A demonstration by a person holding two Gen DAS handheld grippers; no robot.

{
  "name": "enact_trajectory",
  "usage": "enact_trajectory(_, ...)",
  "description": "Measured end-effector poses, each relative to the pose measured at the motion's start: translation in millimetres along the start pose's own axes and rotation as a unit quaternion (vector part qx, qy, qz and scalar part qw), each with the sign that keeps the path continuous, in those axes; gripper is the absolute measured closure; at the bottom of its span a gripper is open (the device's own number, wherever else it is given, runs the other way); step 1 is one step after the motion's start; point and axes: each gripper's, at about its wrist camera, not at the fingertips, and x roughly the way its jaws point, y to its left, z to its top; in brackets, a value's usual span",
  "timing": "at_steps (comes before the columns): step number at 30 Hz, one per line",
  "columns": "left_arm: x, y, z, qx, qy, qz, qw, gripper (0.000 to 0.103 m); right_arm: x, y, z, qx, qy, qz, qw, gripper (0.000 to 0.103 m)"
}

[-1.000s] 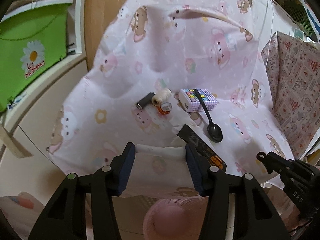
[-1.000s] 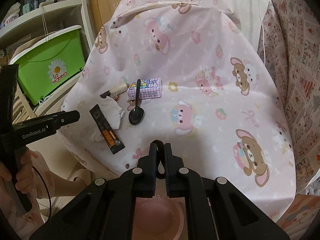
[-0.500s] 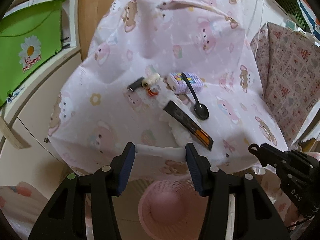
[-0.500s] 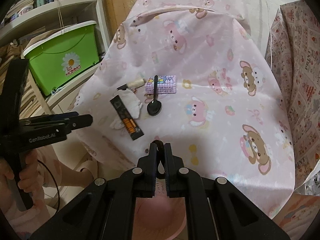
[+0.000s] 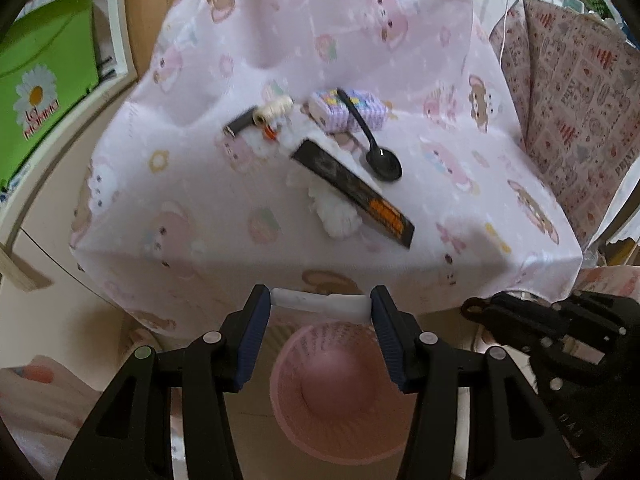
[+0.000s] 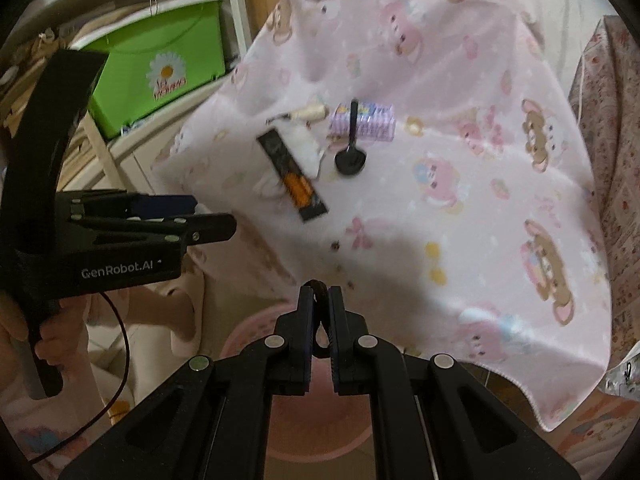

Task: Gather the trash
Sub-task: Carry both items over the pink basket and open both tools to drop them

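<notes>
The round pink plastic trash basket (image 5: 336,396) sits on the floor right under both your claws. Your left claw (image 5: 320,304) squeezes a white plastic stick (image 5: 316,301). At three o'clock, your right claw (image 6: 320,294) pinches a small dark loop (image 6: 319,288).

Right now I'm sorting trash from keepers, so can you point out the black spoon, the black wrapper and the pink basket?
black spoon (image 5: 383,164): left wrist view, on its bowl.
black wrapper (image 5: 352,188): left wrist view, mid-length of the strip.
pink basket (image 5: 340,446): left wrist view, on its near rim.
</notes>
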Motion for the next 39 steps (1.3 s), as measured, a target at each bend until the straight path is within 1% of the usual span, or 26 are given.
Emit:
enact_trajectory(8, 29, 2, -14, -0.011, 0.077, -0.015, 0.9969, 0.052, 24, 4, -13, -0.003, 0.051, 0.006, 0.999, 0.095)
enact_trajectory(19, 66, 6, -30, -0.025, 0.156, 0.003, 0.9874, 0.052, 68, -2, -33, 0.016, 0.125, -0.003, 0.992, 0.095)
enact_trajectory(25, 101, 2, -46, -0.020, 0.216, 0.022, 0.9759, 0.052, 99, 0, -48, 0.006, 0.174, -0.016, 0.985, 0.095)
enact_trajectory(28, 117, 0, -54, -0.013, 0.238, 0.035, 0.9706, 0.052, 115, 1, -57, -0.001, 0.193, -0.029, 0.981, 0.095)
enact_trajectory(31, 131, 1, -64, -0.015, 0.260, 0.045, 0.9645, 0.052, 127, -4, -64, 0.007, 0.215, -0.033, 0.976, 0.095)
enact_trajectory(35, 146, 7, -79, -0.034, 0.297, 0.045, 0.9533, 0.052, 143, -8, -73, 0.015, 0.241, -0.038, 0.970, 0.095)
enact_trajectory(39, 156, 8, -87, -0.038, 0.314, 0.048, 0.9473, 0.052, 147, -9, -78, 0.025, 0.252, -0.034, 0.967, 0.095)
